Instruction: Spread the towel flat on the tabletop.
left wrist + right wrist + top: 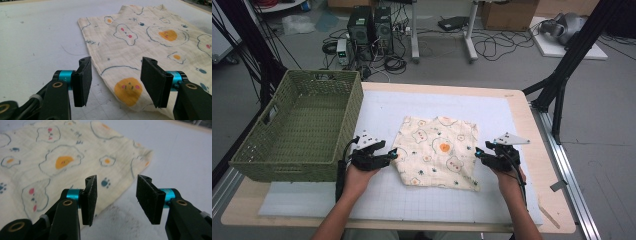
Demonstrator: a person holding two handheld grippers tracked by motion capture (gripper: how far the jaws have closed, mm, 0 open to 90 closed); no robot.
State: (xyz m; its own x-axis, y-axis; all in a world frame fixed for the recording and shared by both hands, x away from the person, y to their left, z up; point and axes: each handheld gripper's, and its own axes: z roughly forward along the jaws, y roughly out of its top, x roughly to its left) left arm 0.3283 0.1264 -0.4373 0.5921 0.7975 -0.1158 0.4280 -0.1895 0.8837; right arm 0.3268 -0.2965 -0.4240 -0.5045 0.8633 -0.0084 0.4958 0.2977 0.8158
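Observation:
A cream cloth printed with fried eggs lies flat on the white mat, folded into a rough square. My left gripper sits at the cloth's left edge, low over the mat. In the left gripper view its jaws stand open, and the cloth runs between them without touching the pads. My right gripper is at the cloth's right edge. In the right gripper view it is open, nothing is gripped, and the cloth's edge passes under the left pad.
A green woven basket stands on the table's left side, close to my left hand. The white grid mat covers most of the wooden table. Computers, cables and black stand legs are on the floor beyond.

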